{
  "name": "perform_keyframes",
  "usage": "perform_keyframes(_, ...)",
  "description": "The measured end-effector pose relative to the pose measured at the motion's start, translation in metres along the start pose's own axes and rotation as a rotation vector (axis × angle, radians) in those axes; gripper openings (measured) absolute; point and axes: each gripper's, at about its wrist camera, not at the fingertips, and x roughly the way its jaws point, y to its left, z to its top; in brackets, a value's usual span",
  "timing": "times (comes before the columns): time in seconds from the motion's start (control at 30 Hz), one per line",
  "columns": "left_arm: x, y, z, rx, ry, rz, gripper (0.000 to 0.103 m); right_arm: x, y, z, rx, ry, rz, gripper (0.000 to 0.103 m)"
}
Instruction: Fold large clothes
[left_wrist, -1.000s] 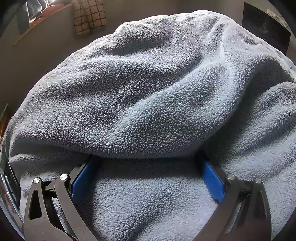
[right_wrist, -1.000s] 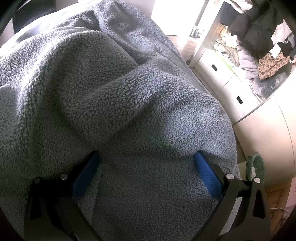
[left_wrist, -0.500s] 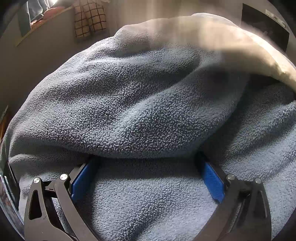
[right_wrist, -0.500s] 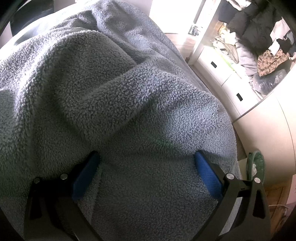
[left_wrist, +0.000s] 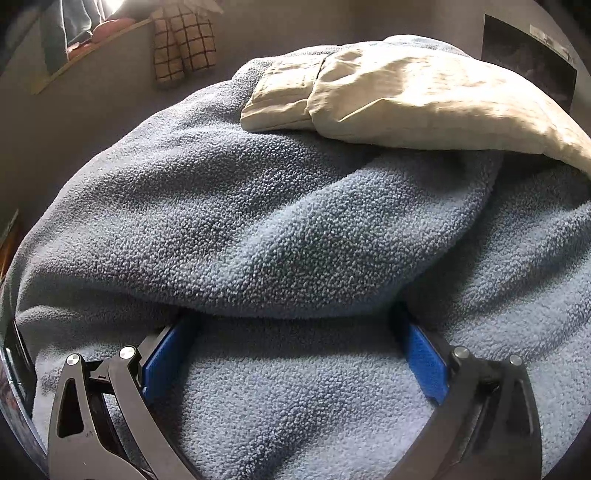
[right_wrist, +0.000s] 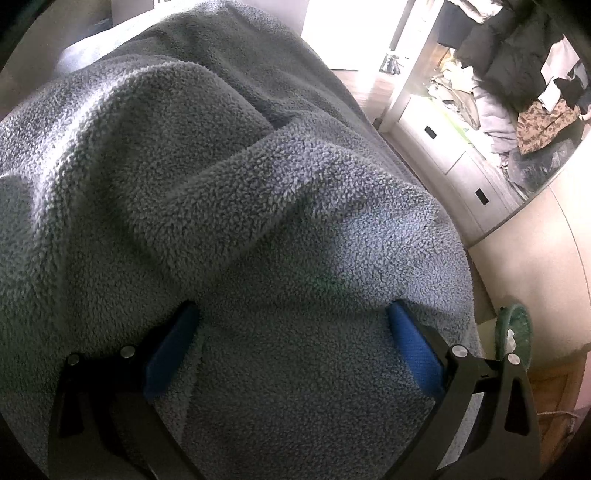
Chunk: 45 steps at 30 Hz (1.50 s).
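Observation:
A large blue-grey fleece blanket (left_wrist: 258, 229) fills the left wrist view in thick folds. A beige garment (left_wrist: 406, 92) lies on its far part. My left gripper (left_wrist: 295, 325) is open low over the fleece, and a fold drapes over its fingertips. The same fleece (right_wrist: 229, 192) fills the right wrist view, with a raised folded ridge across the middle. My right gripper (right_wrist: 291, 314) is open, its blue pads (right_wrist: 413, 350) resting on the fleece with nothing pinched between them.
A checked cloth (left_wrist: 184, 40) hangs under a shelf on the far wall. On the right stand white drawers (right_wrist: 454, 162) with piled clothes (right_wrist: 517, 92) on top. A green round object (right_wrist: 513, 332) sits beside the fleece's right edge.
The beige garment has come into the left wrist view and now lies on the far part of the fleece. Both grippers stay open and have hardly moved.

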Motion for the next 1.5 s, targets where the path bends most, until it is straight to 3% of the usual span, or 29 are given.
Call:
perform_keyframes(0.2, -0.014, 0.003, 0.005, 0.035, 0.010, 0.012, 0.097, -0.002, 0.002, -0.004, -0.005, -0.010, -0.002, 0.097)
perform_keyframes(0.27, -0.053, 0.004, 0.012, 0.055, -0.132, 0.062, 0.097, -0.002, 0.003, -0.005, -0.002, -0.020, -0.007, 0.097)
perform_keyframes(0.33, -0.099, 0.010, 0.019, 0.049, -0.297, 0.053, 0.097, 0.000, 0.004, -0.002, -0.007, -0.016, -0.007, 0.097)
perform_keyframes(0.47, -0.183, 0.004, 0.038, 0.066, -0.499, 0.081, 0.097, -0.011, 0.007, 0.004, -0.028, 0.033, -0.032, 0.097)
perform_keyframes(0.53, -0.234, -0.004, 0.053, 0.009, -0.562, -0.044, 0.097, -0.051, 0.008, 0.011, 0.004, -0.070, -0.091, 0.097)
perform_keyframes(0.6, -0.270, -0.024, 0.068, -0.045, -0.569, -0.179, 0.097, -0.098, 0.016, 0.019, 0.023, -0.218, -0.106, 0.097)
perform_keyframes(0.67, -0.307, -0.054, 0.082, -0.056, -0.553, -0.344, 0.097, -0.174, 0.035, 0.037, 0.045, -0.437, -0.044, 0.097)
perform_keyframes(0.7, -0.327, -0.079, 0.088, -0.007, -0.534, -0.451, 0.097, -0.209, 0.047, 0.045, 0.054, -0.529, 0.017, 0.097)
perform_keyframes(0.77, -0.355, -0.129, 0.090, 0.114, -0.510, -0.585, 0.097, -0.260, 0.074, 0.058, 0.075, -0.613, 0.190, 0.097)
perform_keyframes(0.87, -0.382, -0.214, 0.071, 0.234, -0.432, -0.662, 0.097, -0.297, 0.127, 0.074, 0.100, -0.532, 0.548, 0.097)
perform_keyframes(0.97, -0.371, -0.292, 0.028, 0.361, -0.277, -0.743, 0.097, -0.301, 0.204, 0.079, -0.018, -0.384, 0.746, 0.097)
perform_keyframes(1.03, -0.353, -0.324, -0.003, 0.413, -0.199, -0.725, 0.097, -0.290, 0.253, 0.063, -0.075, -0.343, 0.767, 0.097)
perform_keyframes(1.2, -0.294, -0.349, -0.098, 0.607, -0.091, -0.529, 0.097, -0.230, 0.328, -0.005, -0.287, -0.233, 0.659, 0.097)
perform_keyframes(1.27, -0.277, -0.338, -0.107, 0.624, -0.066, -0.478, 0.097, -0.212, 0.333, -0.024, -0.350, -0.183, 0.599, 0.097)
perform_keyframes(1.33, -0.271, -0.321, -0.103, 0.575, -0.049, -0.514, 0.097, -0.204, 0.333, -0.039, -0.361, -0.160, 0.550, 0.097)
perform_keyframes(1.5, -0.269, -0.325, -0.108, 0.582, -0.030, -0.502, 0.097, -0.190, 0.318, -0.034, -0.312, -0.135, 0.524, 0.097)
